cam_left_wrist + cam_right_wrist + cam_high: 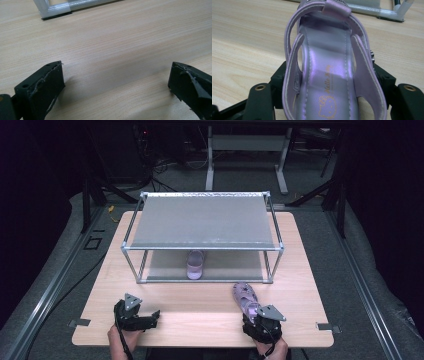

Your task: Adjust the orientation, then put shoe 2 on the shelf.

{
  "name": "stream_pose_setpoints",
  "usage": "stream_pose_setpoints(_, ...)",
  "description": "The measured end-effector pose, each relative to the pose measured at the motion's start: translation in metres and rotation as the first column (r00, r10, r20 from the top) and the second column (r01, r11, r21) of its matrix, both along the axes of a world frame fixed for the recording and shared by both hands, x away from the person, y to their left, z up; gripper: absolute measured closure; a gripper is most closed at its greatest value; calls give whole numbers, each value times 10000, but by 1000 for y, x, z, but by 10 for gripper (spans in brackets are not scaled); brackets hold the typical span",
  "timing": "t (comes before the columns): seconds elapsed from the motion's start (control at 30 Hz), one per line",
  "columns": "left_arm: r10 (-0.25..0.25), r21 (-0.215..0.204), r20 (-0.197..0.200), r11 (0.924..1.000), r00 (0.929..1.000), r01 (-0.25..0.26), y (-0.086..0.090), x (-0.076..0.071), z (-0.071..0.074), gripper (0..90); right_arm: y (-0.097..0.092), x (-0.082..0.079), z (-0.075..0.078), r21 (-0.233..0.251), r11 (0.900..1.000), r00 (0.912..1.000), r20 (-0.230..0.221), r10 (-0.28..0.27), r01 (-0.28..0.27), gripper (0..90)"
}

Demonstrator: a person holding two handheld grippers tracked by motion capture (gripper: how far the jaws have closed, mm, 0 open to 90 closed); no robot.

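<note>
A two-level metal shoe rack [202, 247] stands at the middle of the wooden table [200, 312]. Its grey top shelf is bare, while its lower shelf holds one lilac sandal [195, 264], set near the front edge with its toe pointing toward the person. The matching purple sandal [245, 297] lies on the table just near and right of the rack's front right corner. The right gripper [251, 312] has its jaws about half spread around this sandal's heel, the sides of the shoe sitting between the pads [283, 75]. The left gripper [152, 317] rests low over the near left tabletop, jaws wide apart with nothing between them.
</note>
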State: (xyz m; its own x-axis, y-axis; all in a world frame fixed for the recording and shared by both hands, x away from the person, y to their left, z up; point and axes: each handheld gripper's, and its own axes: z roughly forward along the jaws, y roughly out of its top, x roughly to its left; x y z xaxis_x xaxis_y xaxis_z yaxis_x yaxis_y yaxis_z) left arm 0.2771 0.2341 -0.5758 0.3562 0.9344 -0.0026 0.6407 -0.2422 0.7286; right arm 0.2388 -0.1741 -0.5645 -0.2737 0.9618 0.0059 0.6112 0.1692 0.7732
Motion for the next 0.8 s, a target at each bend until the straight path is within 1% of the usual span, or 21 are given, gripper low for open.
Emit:
stream_pose_setpoints(0.07, -3, 3, -3, 10000, 10000, 3, 0, 0, 0, 2, 0, 0, 0, -37, 9999, 9999, 27, 97, -97, 349)
stream_pose_setpoints(0.17, 0, 0, -3, 10000, 10000, 0, 0, 0, 0, 2, 0, -1, -1, -169, 9999, 9999, 133, -27, 30, 373)
stream_pose_setpoints(0.23, 1, -2, -2, 10000, 10000, -1, 0, 0, 0, 2, -1, -1, -1, -14, 10000, 9999, 154, 52, -51, 375)
stream_pose_setpoints(0.33, 20, -23, 13, 10000, 10000, -20, 0, 0, 0, 2, -2, -2, -2, 18, 9999, 9997, 225, 106, -107, 378)
stream_pose_setpoints(0.4, 2, -4, -2, 10000, 10000, -2, 0, 0, 0, 2, -3, -4, 0, 96, 9999, 9992, 390, 117, -121, 378)
stream_pose_setpoints(0.47, 1, 2, -3, 10000, 10000, -1, 0, 0, 0, 2, -4, -6, 3, -39, 10000, 9986, 534, -8, 10, 378)
stream_pose_setpoints(0.53, 3, 0, -2, 10000, 10000, -3, 0, 0, 0, 2, -7, -7, 7, 76, 10000, 9977, 671, 30, -35, 377)
stream_pose_setpoints(0.57, -1, 0, 0, 10000, 10000, 1, 0, 0, 0, 2, -9, -8, 10, -35, 10000, 9975, 705, -32, 34, 377)
stream_pose_setpoints(0.6, 21, -19, 11, 10000, 10000, -21, 0, 0, 0, 2, -9, -8, 11, -1, 10000, 9967, 809, -8, 8, 377)
stream_pose_setpoints(0.63, 14, -12, -5, 10000, 10000, -14, 0, 0, 0, 2, -11, -8, 14, -138, 9998, 9967, 798, -149, 160, 377)
stream_pose_setpoints(0.67, 9, -4, -8, 10000, 10000, -9, 0, 0, 0, 2, -13, -7, 15, 200, 9995, 9958, 896, 205, -224, 377)
stream_pose_setpoints(0.7, 6, 2, -22, 10000, 10000, -6, 0, 0, 0, 2, -14, -6, 17, 196, 9994, 9949, 970, 262, -282, 377)
stream_pose_setpoints(0.73, 10, -5, 2, 10000, 10000, -10, 0, 0, 0, 2, -14, -6, 19, 169, 9996, 9949, 989, 189, -206, 377)
stream_pose_setpoints(0.77, 6, 2, -15, 10000, 10000, -6, 0, 0, 0, 2, -14, -6, 21, 12, 10000, 9940, 1090, 2, -3, 376)
stream_pose_setpoints(0.8, 11, 0, -4, 10000, 10000, -11, 0, 0, 0, 2, -14, -5, 23, 71, 9999, 9942, 1074, 95, -103, 376)
